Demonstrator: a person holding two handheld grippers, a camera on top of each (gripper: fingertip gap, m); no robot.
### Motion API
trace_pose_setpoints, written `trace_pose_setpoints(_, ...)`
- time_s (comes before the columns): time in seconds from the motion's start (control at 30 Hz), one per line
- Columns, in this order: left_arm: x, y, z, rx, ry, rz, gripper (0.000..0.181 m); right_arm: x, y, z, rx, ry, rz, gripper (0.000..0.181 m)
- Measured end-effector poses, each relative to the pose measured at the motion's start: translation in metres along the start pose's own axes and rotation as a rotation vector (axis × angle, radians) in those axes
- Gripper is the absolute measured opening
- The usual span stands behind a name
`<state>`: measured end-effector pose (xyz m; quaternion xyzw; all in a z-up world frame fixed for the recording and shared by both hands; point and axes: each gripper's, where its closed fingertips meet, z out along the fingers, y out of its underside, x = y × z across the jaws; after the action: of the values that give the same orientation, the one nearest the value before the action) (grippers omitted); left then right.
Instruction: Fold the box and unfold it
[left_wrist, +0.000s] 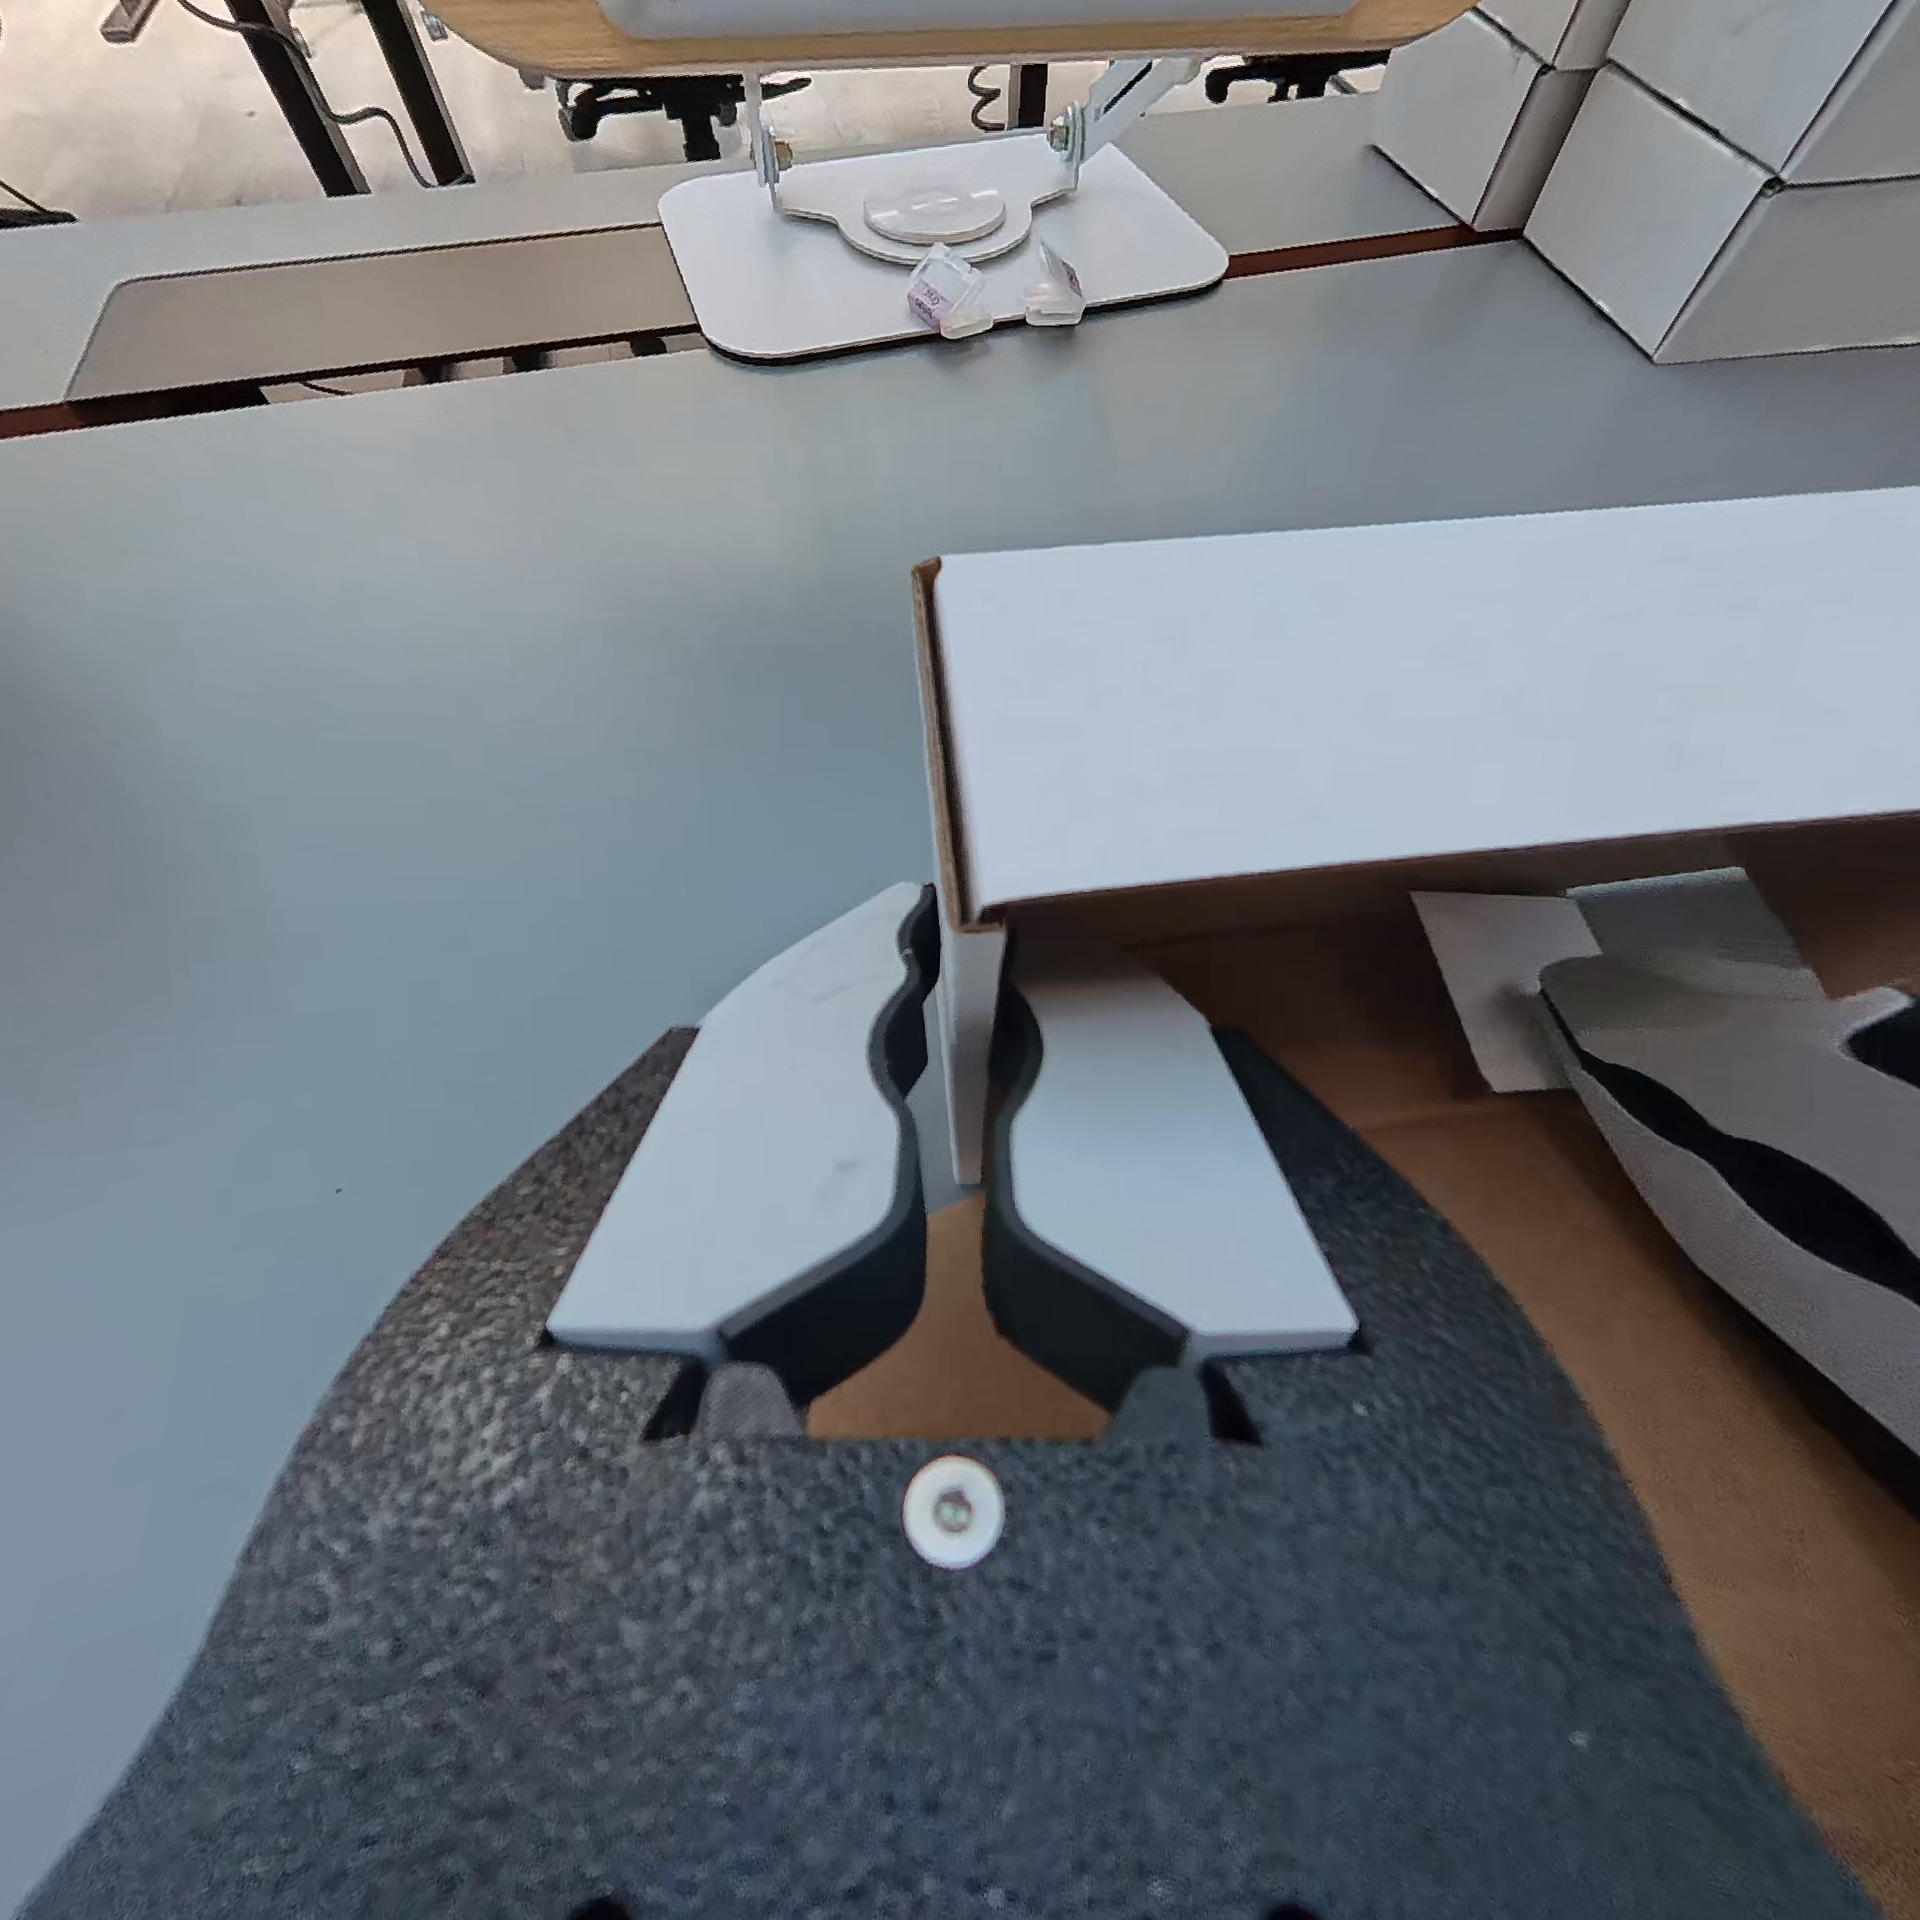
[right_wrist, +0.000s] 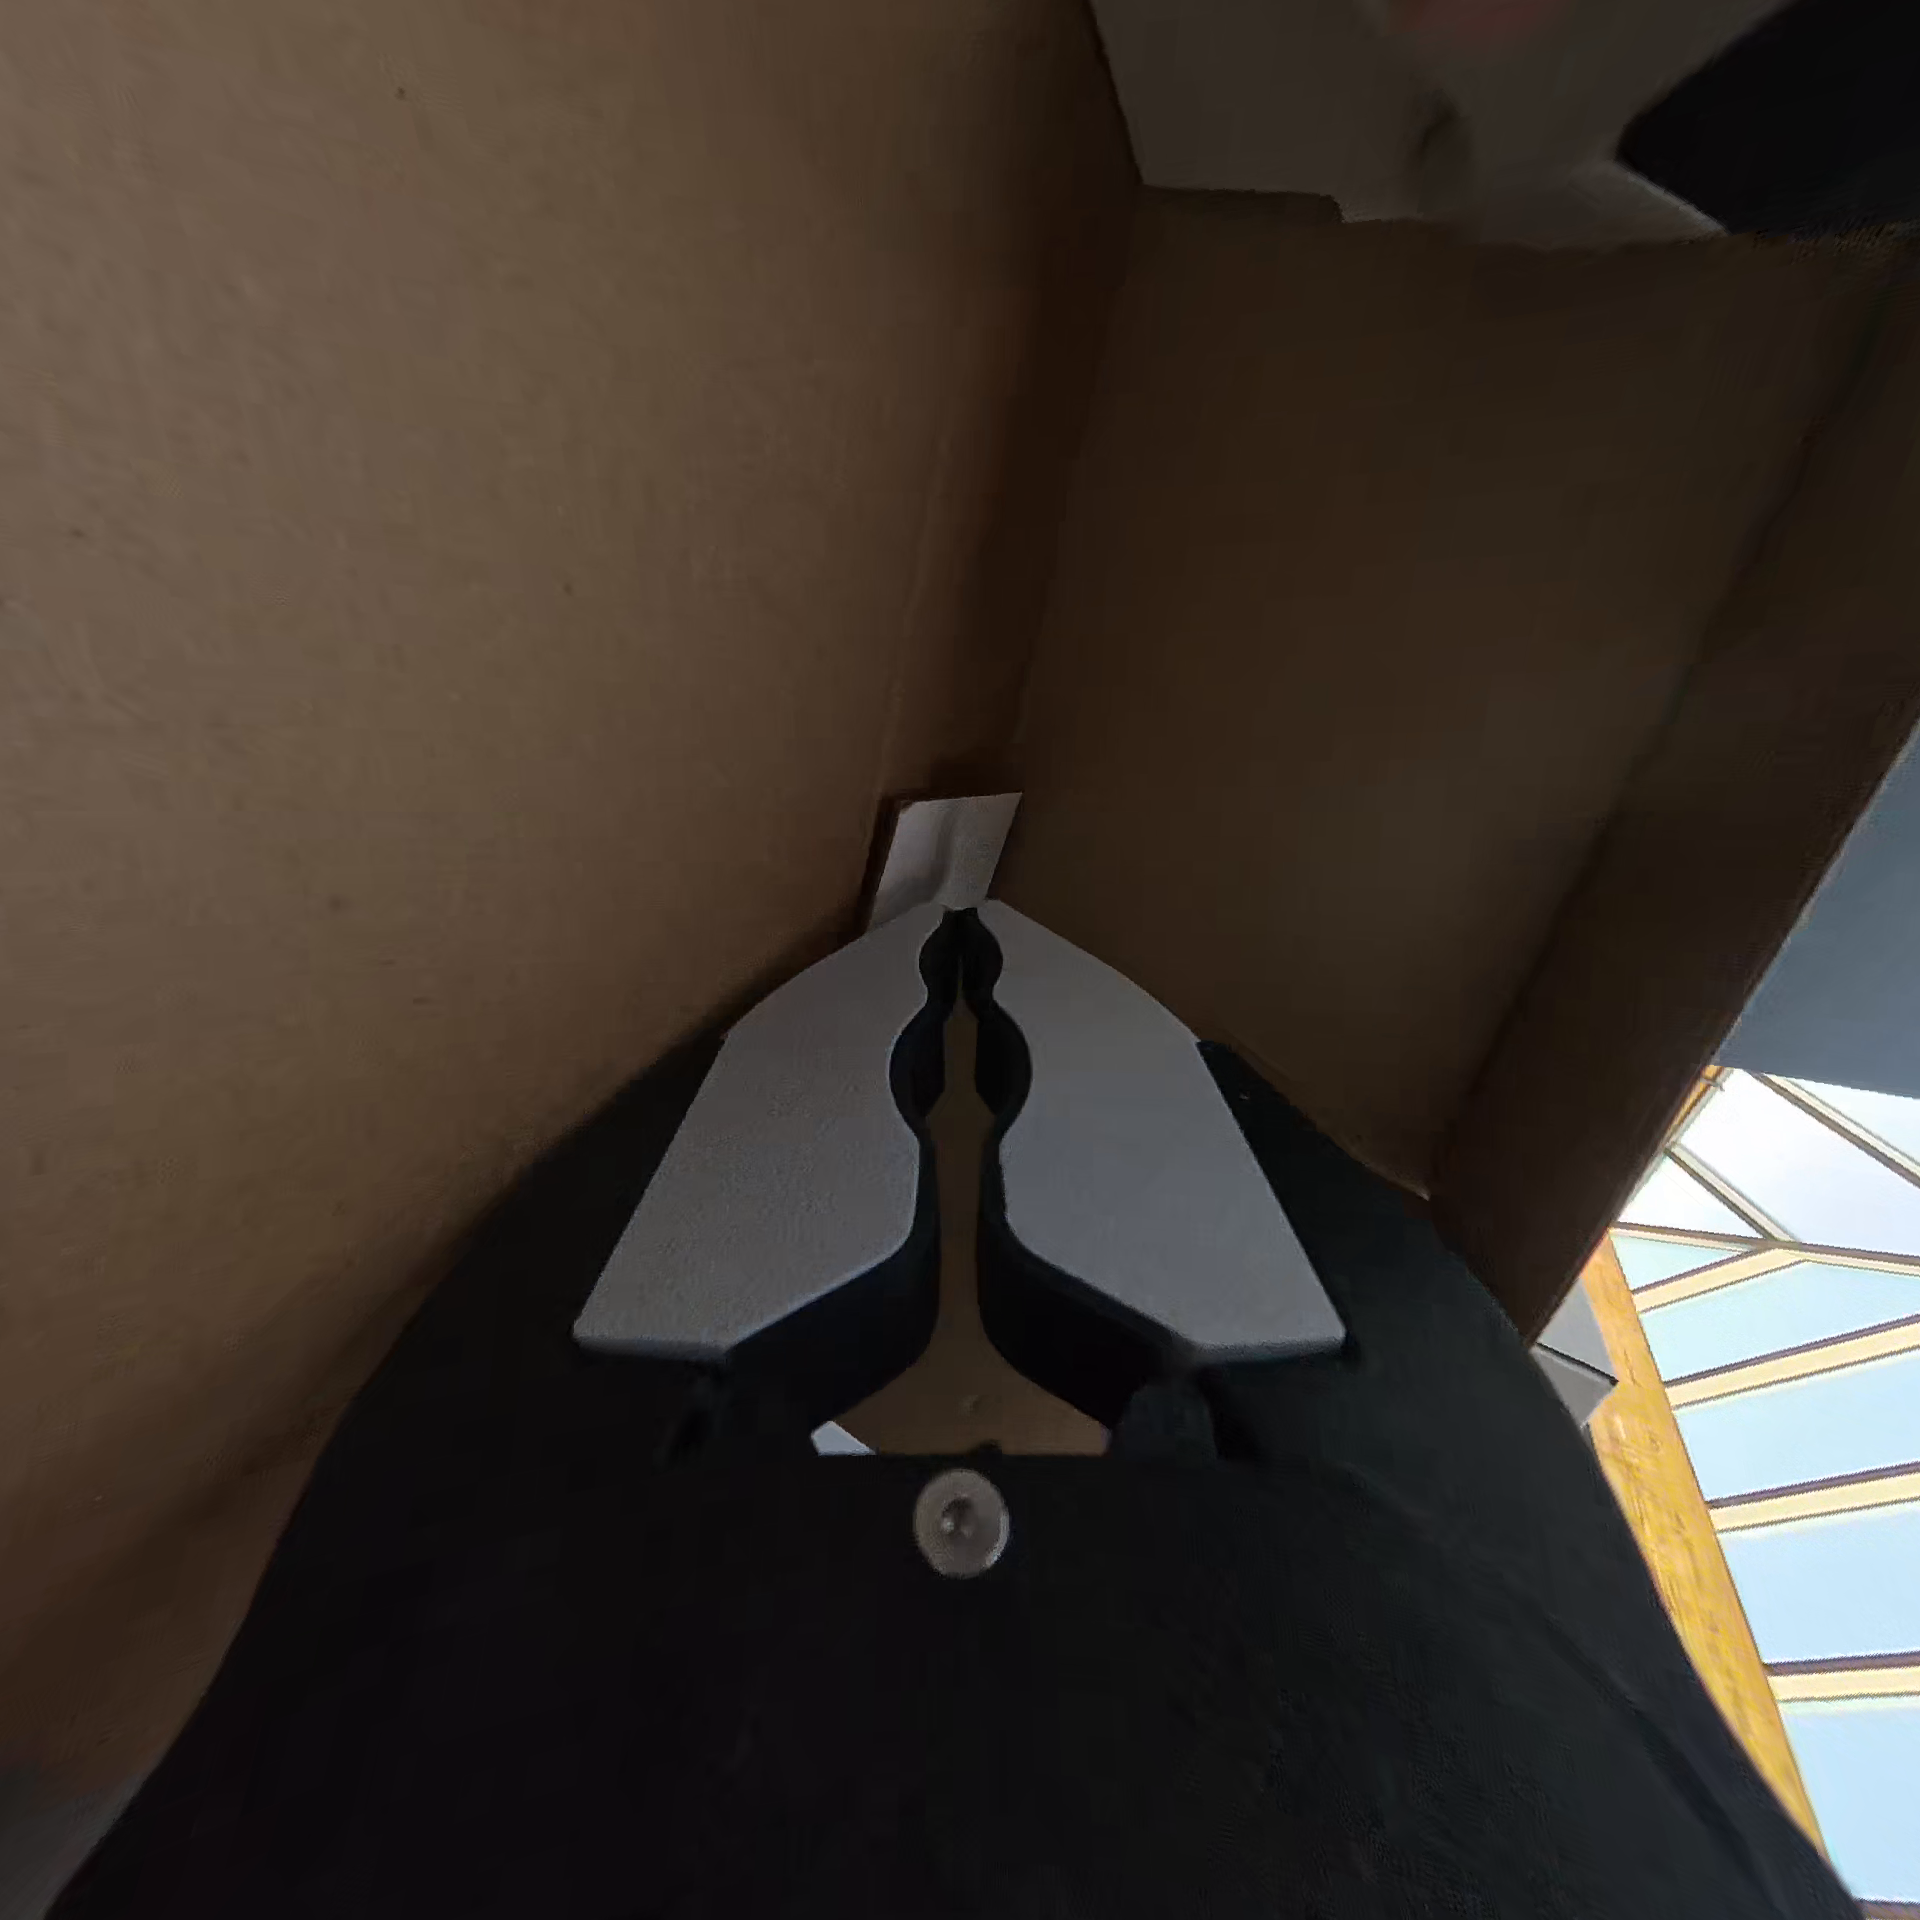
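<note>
The box (left_wrist: 1403, 707) is white outside and brown inside, and lies half folded on the grey table (left_wrist: 416, 748). Its long white panel leans over the brown floor (left_wrist: 1455, 1299). My left gripper (left_wrist: 966, 977) is shut on the upright white side flap (left_wrist: 971, 1060) at the box's left corner. My right gripper (left_wrist: 1621, 1049) reaches into the box from the right, next to a small white tab (left_wrist: 1496, 987). In the right wrist view the brown inner walls (right_wrist: 468, 520) fill the frame. There my right gripper (right_wrist: 961, 920) has its tips shut on the edge of that white tab (right_wrist: 951, 847).
A white monitor stand base (left_wrist: 1122, 260) with small clear plastic pieces (left_wrist: 945, 296) on it sits at the table's far edge. Several folded white boxes (left_wrist: 1714, 187) are stacked at the back right. Bare table lies to the left of the box.
</note>
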<state>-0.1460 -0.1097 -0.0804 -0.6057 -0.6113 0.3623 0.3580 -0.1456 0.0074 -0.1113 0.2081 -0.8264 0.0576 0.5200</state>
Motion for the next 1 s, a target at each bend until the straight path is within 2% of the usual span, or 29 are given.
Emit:
trace_pose_setpoints(0.03,0.000,0.000,0.000,-0.001,-0.009,0.024,0.006,-0.001,0.000,0.001,-0.014,-0.001,-0.016,0.000)
trace_pose_setpoints(0.3,-0.001,0.000,0.000,-0.002,-0.043,0.074,0.006,-0.001,-0.001,0.001,-0.075,-0.025,-0.096,0.000)
trace_pose_setpoints(0.43,-0.001,0.000,0.000,-0.001,-0.035,0.064,0.006,0.000,0.000,0.001,-0.015,-0.051,0.012,0.000)
trace_pose_setpoints(0.53,-0.001,0.000,0.000,0.000,-0.038,0.067,0.006,0.006,0.007,-0.008,0.041,-0.093,0.215,0.000)
trace_pose_setpoints(0.6,-0.001,0.000,0.000,0.000,-0.036,0.059,0.006,0.011,0.009,-0.022,0.135,-0.097,0.391,0.000)
trace_pose_setpoints(0.67,-0.002,0.000,0.000,0.000,-0.017,0.035,0.006,0.018,0.007,-0.043,0.287,-0.119,0.610,0.018)
trace_pose_setpoints(0.77,-0.002,0.000,0.000,0.000,-0.006,0.026,0.006,0.048,0.021,-0.086,0.564,-0.102,0.990,0.017)
trace_pose_setpoints(0.83,-0.002,0.000,0.000,0.001,-0.009,0.032,0.006,0.074,0.052,-0.110,0.699,-0.032,1.227,0.016)
trace_pose_setpoints(0.9,-0.002,0.000,0.000,0.001,-0.008,0.031,0.006,0.088,0.095,-0.115,0.742,0.032,1.437,0.022)
trace_pose_setpoints(1.0,-0.002,0.000,0.000,0.002,0.012,0.010,0.006,0.076,0.149,-0.084,0.603,0.053,1.561,0.042)
